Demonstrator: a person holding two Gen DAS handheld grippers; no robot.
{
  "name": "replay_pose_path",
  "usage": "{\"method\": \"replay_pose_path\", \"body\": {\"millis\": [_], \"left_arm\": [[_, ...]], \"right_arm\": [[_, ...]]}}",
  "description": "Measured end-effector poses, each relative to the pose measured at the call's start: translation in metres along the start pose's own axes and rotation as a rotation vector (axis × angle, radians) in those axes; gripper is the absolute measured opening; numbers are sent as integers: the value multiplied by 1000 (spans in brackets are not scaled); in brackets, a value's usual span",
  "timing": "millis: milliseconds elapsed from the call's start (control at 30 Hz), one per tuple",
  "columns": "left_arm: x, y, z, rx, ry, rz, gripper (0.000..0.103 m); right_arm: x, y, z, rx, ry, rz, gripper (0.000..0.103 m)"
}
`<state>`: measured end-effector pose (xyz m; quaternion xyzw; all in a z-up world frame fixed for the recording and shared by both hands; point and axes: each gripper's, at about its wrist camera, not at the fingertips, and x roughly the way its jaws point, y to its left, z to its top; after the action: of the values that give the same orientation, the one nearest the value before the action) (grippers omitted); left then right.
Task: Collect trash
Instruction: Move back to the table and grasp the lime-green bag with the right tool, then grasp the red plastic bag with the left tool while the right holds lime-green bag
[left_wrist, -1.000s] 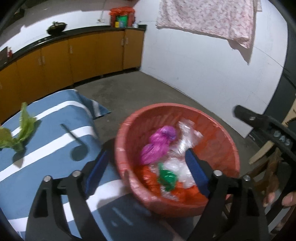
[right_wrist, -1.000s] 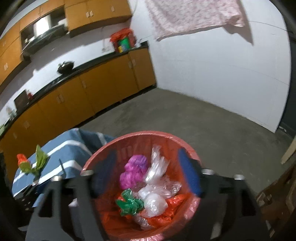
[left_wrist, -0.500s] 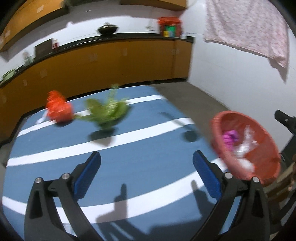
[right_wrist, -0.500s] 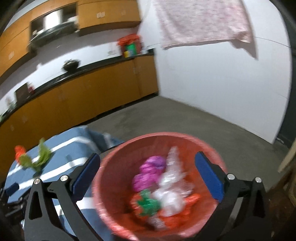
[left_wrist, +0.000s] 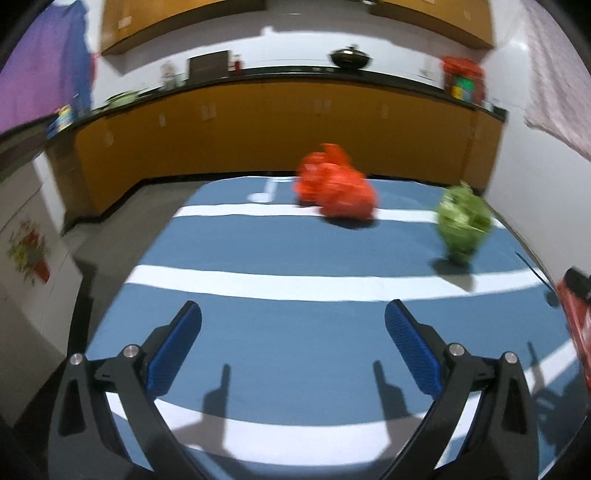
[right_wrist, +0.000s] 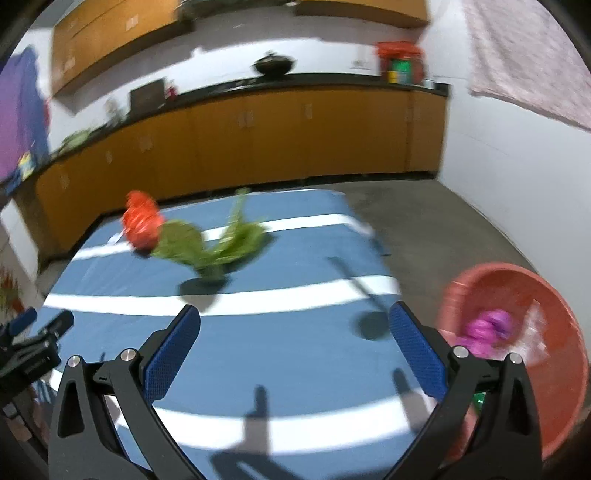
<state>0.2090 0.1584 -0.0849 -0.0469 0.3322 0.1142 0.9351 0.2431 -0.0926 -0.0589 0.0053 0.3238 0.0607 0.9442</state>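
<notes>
Left wrist view is showing my left gripper (left_wrist: 291, 325) with its blue pads spread wide and nothing between them, hanging over the striped blue tablecloth (left_wrist: 295, 354). Beyond it, at the cloth's far side, the crumpled orange bag (left_wrist: 338, 192) is lying, and the green bag (left_wrist: 463, 225) is sitting to the right of the orange one, near the cloth's right edge. My right gripper (right_wrist: 293, 326) is likewise gaping and carrying nothing; from its camera the red basket (right_wrist: 557, 373) is standing just off the cloth's right edge, with a purple wad (right_wrist: 487, 328) and clear plastic already inside.

I am judging the step as a reach for one of the two bags. To do it well I should be lowering my pads around a bunched part of the plastic, closing firmly since such film slips, and lifting clear before swinging toward the basket.

Both bags are smeared by motion, so I cannot tell their folds. From the right camera the green one is overlapping the orange one, hiding whether they touch. In the left view only a sliver of the basket is showing.
</notes>
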Motion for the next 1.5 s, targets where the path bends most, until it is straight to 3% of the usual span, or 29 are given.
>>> {"method": "replay_pose_path", "body": {"millis": [200,300,433,633,733,933,1200,1333,1500], "left_arm": [[8,39,9,-95,-4,18,98],[14,47,15,-82,-9,35,99],[23,47,21,-49,-7,42,99],[35,42,31,-43,-9,10,99],[40,33,38,-33,-21,-6,99],[52,11,54,-33,-37,-43,99],[96,-41,99,-23,-14,-112,99],[129,-58,116,-7,24,-46,99],[166,-64,125,-28,111,-43,99]], "right_arm": [[49,52,16,-90,29,-7,98],[68,59,28,-104,33,-31,96],[84,62,37,-112,54,-23,84],[97,68,37,-153,113,26,35],[93,68,37,-163,94,33,20],[76,53,29,-140,75,51,16],[56,6,19,-51,78,-7,16],[52,-10,15,-20,89,-12,16],[52,-12,10,-18,101,-1,16]]}}
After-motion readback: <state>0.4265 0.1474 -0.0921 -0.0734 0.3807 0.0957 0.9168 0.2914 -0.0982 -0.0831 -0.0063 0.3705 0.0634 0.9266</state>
